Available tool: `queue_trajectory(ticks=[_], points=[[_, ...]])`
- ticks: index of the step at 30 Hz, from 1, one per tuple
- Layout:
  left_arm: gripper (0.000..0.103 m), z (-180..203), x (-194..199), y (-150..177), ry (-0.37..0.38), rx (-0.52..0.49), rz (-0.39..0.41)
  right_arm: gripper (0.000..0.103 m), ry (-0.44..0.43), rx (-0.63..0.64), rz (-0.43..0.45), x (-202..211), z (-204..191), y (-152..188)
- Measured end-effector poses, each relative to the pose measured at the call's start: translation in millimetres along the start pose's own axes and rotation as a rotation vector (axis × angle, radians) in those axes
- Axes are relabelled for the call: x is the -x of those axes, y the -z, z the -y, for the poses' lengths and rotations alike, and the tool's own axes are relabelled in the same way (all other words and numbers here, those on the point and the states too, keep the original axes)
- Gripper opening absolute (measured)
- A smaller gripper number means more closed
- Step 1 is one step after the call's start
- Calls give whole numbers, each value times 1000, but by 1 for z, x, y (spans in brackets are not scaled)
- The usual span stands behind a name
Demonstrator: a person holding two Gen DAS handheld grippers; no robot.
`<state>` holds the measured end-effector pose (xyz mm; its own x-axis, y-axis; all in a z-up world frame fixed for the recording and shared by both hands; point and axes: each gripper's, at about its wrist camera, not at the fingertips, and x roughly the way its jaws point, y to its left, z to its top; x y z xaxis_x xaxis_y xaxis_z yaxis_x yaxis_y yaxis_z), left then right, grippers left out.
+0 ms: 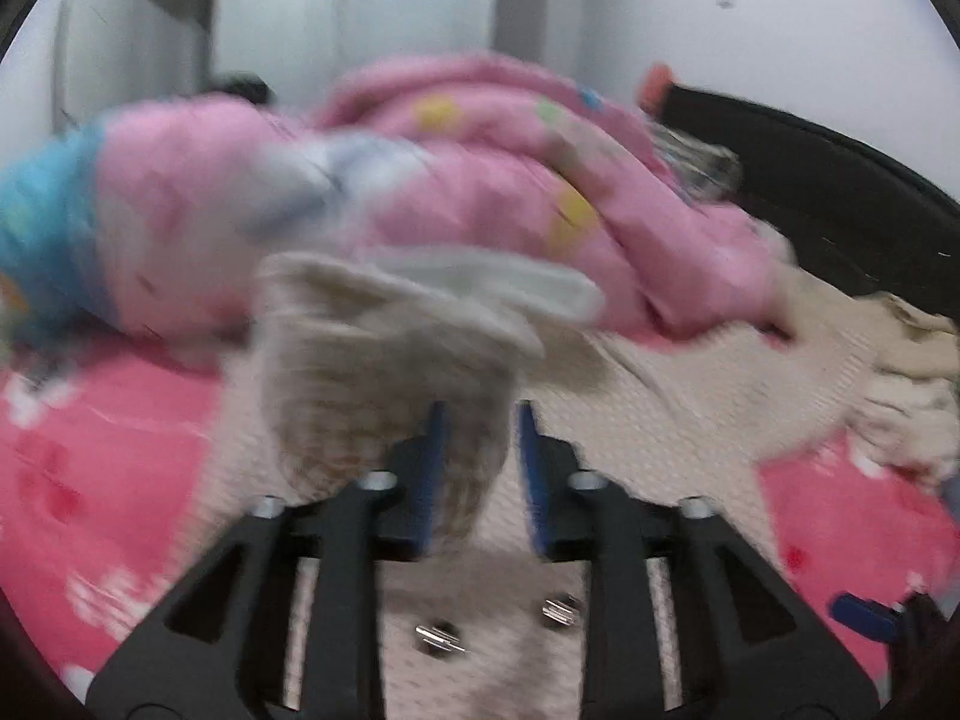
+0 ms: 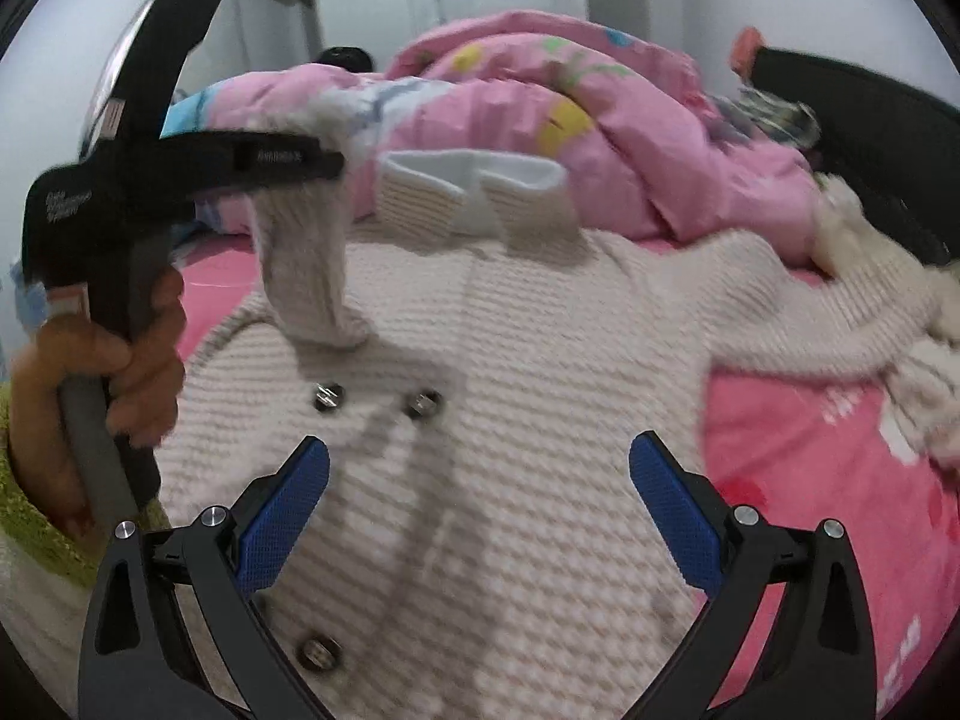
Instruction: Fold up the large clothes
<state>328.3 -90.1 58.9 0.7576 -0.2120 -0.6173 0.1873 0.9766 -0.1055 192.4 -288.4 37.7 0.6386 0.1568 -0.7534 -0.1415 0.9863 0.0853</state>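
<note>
A cream knit cardigan (image 2: pixel 540 390) with metal buttons lies spread on a pink bed sheet (image 2: pixel 810 450), its collar (image 2: pixel 468 186) at the far side. One sleeve (image 2: pixel 306 264) stands up off the cardigan, reaching the tip of my left gripper (image 2: pixel 333 165), which a hand (image 2: pixel 144 360) holds at the left. In the blurred left wrist view that sleeve (image 1: pixel 372 372) sits between the blue pads of the left gripper (image 1: pixel 480 414), against the left pad, with a thin gap at the right pad. My right gripper (image 2: pixel 480 450) hovers over the cardigan's front, open wide and holding nothing.
A bunched pink duvet (image 2: pixel 600 120) with coloured prints lies across the far side of the bed, behind the collar. A black headboard (image 2: pixel 870 132) rises at the right. The cardigan's other sleeve (image 2: pixel 840 324) trails off to the right over the sheet.
</note>
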Motion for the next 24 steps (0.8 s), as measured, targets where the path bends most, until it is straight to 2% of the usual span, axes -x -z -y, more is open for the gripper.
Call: queue_trajectory(ticks=[1,2,5,7,10,13,14,17,20,24], points=[[56,6,-1,8,18,-1,-8,98,3,-10,-9,0,6,4],[64,11,1,16,30,-8,-5,98,7,-20,-20,0,13,9],[76,20,18,31,49,-69,18,98,15,-50,-52,-5,32,18],[80,15,35,38,54,-81,25,98,6,-76,-63,-8,43,19],[80,-13,53,44,35,-42,12,98,-26,-113,-56,-8,55,16],[80,-51,51,47,-70,-7,-19,98,-71,-146,-39,-7,65,4],[80,-66,46,54,-133,6,-47,98,-87,-154,-37,-9,66,-2],[80,-98,32,70,-248,47,-118,98,-173,-185,-46,-19,68,-25],[80,-131,9,80,-372,70,-162,98,-283,-205,-93,-43,62,-52],[80,-153,-13,77,-475,32,-175,98,-401,-242,-194,-100,47,-83]])
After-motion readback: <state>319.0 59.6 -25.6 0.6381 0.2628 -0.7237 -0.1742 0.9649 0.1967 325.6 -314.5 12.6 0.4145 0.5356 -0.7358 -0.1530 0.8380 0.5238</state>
